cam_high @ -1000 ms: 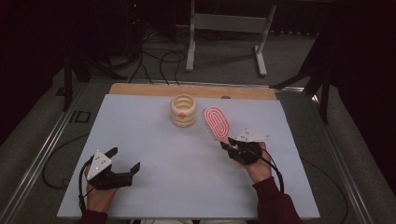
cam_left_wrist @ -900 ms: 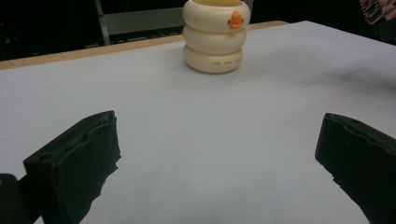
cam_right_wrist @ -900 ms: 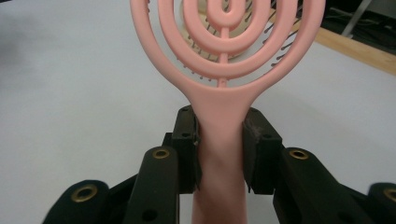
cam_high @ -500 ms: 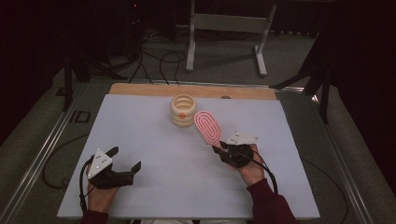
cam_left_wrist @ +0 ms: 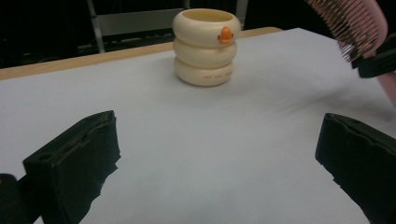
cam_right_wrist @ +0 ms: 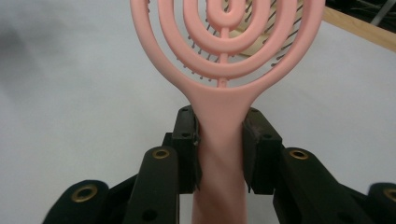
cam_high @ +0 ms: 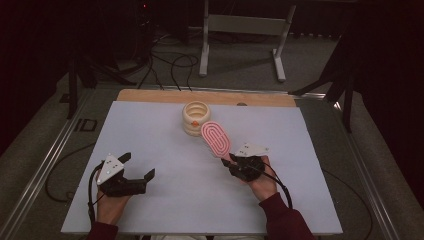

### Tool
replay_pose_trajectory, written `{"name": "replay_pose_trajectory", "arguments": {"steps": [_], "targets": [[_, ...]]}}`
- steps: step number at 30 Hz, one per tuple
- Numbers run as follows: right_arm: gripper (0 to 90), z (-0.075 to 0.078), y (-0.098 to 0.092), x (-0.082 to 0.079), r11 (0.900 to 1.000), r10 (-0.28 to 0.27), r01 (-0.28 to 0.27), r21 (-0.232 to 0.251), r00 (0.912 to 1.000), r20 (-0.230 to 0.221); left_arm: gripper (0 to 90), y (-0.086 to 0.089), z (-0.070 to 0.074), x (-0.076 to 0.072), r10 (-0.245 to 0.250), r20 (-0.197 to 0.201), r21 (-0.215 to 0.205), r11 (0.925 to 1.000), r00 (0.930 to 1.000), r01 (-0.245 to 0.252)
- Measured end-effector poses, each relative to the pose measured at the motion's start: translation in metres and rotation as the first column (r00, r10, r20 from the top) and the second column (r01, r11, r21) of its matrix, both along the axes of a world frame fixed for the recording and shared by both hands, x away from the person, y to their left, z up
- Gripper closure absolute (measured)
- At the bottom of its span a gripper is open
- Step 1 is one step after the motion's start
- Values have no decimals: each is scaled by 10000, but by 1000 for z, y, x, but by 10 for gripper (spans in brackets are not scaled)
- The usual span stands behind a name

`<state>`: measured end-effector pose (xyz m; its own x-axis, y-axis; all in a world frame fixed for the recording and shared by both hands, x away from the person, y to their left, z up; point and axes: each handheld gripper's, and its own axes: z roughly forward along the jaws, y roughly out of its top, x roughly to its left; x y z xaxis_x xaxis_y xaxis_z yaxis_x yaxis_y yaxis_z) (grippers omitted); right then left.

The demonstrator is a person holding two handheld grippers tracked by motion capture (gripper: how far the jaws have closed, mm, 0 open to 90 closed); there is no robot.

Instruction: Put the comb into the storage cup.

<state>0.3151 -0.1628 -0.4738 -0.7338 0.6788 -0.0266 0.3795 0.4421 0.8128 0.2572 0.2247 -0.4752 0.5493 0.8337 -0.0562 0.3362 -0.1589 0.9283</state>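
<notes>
Now right claw [cam_right_wrist: 219, 140] clamps pink brush [cam_right_wrist: 224, 56] handle; left claw [cam_high: 136, 169] spread.

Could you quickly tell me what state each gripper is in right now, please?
Left gripper: open, holding nothing, low over the white table.
Right gripper: closed on the handle of the pink hairbrush, beside the cream ringed cup.

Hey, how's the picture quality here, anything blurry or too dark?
High view: white table sheet evenly lit, surroundings nearly black. Left gripper view: cream ring holder sharp, near jaws soft. Right gripper view: pink brush slightly soft up close, its handle base smeared.
</notes>
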Motion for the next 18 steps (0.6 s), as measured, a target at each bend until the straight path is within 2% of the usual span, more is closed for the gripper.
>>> {"name": "replay_pose_trajectory", "arguments": {"steps": [7, 18], "targets": [[699, -4, 8, -2, 10000, 77, -78, -61, 9999, -109, 2, -14, 8, 9, -336, -84, 114, 9994, 9994, 337], [698, -7, 15, -4, 9998, 136, -137, -127, 9998, -142, 2, -37, 14, 17, -839, -208, -195, 9963, 9963, 835]]}}
